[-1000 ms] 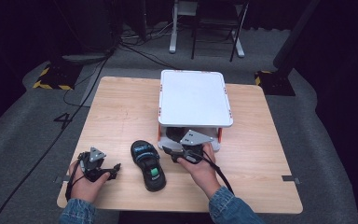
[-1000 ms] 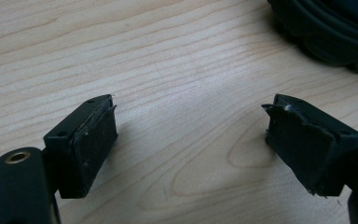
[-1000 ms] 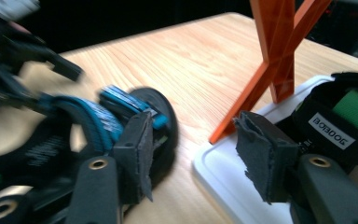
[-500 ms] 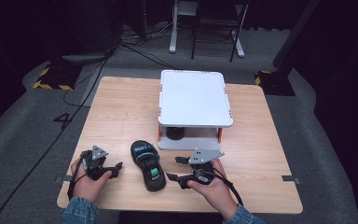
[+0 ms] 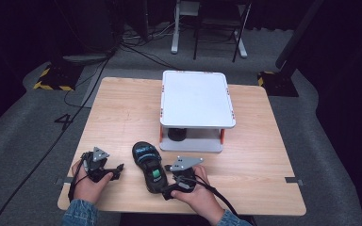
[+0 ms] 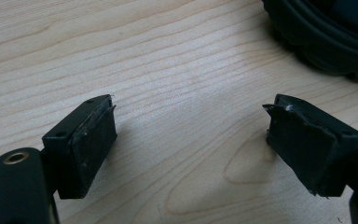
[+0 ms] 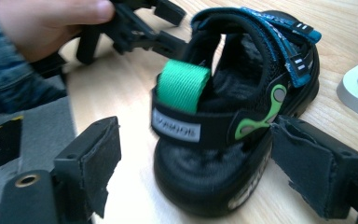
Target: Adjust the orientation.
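Lining up my right tongs (image 7: 200, 186) on the heel of the sandal (image 5: 149, 165).

The sandal lay flat on the surface (image 5: 122, 113), near its front edge, between my two hands and well short of the white rack (image 5: 196, 99). My right tongs had just been opening and stood wide on either side of the heel end, with the pads not yet touching it. My left tongs (image 6: 191, 140) rested open and empty over bare wood just beside the shoe. Next, I judged, I needed to slide forward squarely and close on the heel.
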### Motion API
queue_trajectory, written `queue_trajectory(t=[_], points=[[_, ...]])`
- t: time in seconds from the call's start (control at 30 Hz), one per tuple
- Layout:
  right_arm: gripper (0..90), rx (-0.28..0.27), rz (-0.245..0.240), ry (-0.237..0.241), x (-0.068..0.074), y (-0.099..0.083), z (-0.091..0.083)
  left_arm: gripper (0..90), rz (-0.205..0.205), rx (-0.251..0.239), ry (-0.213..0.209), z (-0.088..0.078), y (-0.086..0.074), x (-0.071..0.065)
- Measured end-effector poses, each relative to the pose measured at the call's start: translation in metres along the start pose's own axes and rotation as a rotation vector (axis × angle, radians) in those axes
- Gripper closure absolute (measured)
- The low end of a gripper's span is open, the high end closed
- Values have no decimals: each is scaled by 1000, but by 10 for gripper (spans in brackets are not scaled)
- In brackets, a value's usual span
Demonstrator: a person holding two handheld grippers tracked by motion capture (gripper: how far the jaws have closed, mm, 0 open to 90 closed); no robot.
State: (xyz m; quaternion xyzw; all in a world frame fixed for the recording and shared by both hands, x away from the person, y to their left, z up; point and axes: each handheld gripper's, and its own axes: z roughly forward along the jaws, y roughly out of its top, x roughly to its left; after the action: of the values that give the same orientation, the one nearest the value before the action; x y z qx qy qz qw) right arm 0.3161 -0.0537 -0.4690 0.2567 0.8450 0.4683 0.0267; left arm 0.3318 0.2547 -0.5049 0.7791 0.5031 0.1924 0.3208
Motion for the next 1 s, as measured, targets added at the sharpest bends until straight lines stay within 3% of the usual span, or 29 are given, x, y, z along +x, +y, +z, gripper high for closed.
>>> queue_trajectory(t=[0.13, 0.27, 0.4, 0.53, 0.8, 1.0], points=[[168, 15, 23, -10, -2, 3, 14, 157, 1, -1, 0, 0, 0, 0], [283, 26, 10, -21, -5, 6, 17, 157, 1, 0, -1, 0, 0, 0], [554, 44, -2, 4, -10, 11, 12, 157, 2, 0, -1, 0, 0, 0], [727, 50, -37, -12, -12, 11, 12, 157, 2, 0, -1, 0, 0, 0], [789, 4, -107, -50, -10, 11, 12, 157, 1, 1, -1, 0, 0, 0], [791, -46, -149, -21, -5, 14, 4, 157, 2, 1, -1, 0, 0, 0]])
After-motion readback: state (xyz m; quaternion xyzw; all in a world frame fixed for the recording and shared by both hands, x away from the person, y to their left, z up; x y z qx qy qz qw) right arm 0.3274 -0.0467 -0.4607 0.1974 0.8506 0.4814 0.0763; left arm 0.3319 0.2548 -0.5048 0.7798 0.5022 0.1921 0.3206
